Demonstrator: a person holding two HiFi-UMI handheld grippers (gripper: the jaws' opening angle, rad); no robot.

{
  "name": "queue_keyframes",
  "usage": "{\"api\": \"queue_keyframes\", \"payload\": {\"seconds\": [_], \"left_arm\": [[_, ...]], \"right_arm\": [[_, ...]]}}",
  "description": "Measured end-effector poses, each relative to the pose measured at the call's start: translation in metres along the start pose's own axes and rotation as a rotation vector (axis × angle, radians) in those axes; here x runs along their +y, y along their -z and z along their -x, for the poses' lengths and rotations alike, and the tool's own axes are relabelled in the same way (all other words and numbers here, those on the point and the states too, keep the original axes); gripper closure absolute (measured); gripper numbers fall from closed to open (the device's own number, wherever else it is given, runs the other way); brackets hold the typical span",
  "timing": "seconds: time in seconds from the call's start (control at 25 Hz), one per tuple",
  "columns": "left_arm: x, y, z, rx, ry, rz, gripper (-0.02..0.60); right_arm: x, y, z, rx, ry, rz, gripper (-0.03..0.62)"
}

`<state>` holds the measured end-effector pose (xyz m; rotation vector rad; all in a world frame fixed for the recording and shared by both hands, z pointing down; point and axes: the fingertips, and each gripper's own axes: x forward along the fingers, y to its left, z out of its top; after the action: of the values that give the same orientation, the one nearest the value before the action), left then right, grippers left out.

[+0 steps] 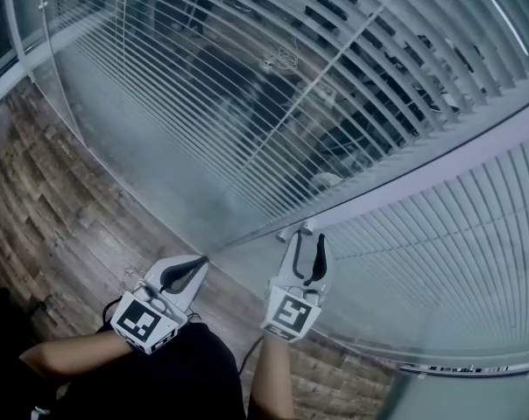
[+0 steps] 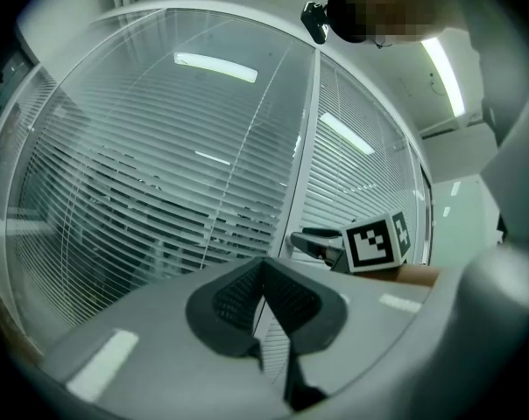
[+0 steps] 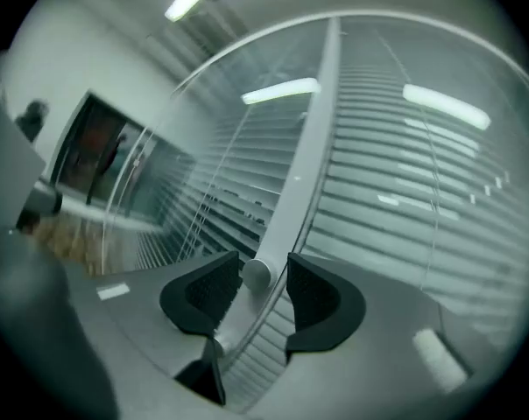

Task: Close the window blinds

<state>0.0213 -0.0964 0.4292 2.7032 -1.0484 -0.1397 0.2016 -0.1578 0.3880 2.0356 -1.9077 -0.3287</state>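
Note:
White slatted blinds (image 1: 273, 86) hang behind glass. The left pane's slats stand apart and show dark shapes behind. The right pane's blinds (image 1: 440, 261) look flatter and paler. A small round white knob (image 3: 256, 274) sits at the foot of the pale frame post (image 3: 313, 147). My right gripper (image 3: 261, 280) is open with the knob between its dark pads (image 3: 313, 296), close to the left one. In the head view the right gripper (image 1: 306, 250) reaches the knob (image 1: 309, 227). My left gripper (image 1: 200, 262) is shut on nothing, left of the post; its closed pads (image 2: 238, 300) point at the glass.
A wood-pattern floor (image 1: 45, 208) runs along the window's foot. The pale frame post (image 1: 422, 178) divides the two panes. The right gripper's marker cube (image 2: 377, 241) shows in the left gripper view. Ceiling lights reflect in the glass (image 2: 216, 66).

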Motion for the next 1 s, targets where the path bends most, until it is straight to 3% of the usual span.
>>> {"api": "queue_keyframes", "payload": {"seconds": [0.12,0.2,0.32,0.48,0.56,0.76,1.0], "left_arm": [[-0.002,-0.004,0.003,-0.001,-0.003,-0.003,0.58],[-0.004,-0.005,0.004,0.0,-0.001,-0.002,0.58],[-0.003,-0.003,0.005,0.002,-0.002,0.006,0.58],[-0.003,-0.004,0.006,0.001,-0.002,0.015,0.58],[-0.004,-0.006,0.007,-0.001,-0.006,0.022,0.58],[-0.002,-0.006,0.01,-0.008,-0.021,0.035,0.58],[0.002,0.004,0.01,-0.002,-0.033,0.037,0.58]], "right_arm": [[0.007,0.0,0.0,0.086,0.02,0.39,0.424],[0.011,0.0,0.0,0.118,0.029,0.554,0.424],[0.017,0.006,-0.004,0.151,0.033,0.677,0.424],[0.016,0.008,-0.011,0.184,0.042,0.751,0.425],[0.015,0.006,-0.012,0.192,0.039,0.747,0.464],[0.012,0.004,-0.012,0.177,0.038,0.68,0.465],[0.005,0.015,-0.015,0.107,-0.003,0.13,0.462]]}}
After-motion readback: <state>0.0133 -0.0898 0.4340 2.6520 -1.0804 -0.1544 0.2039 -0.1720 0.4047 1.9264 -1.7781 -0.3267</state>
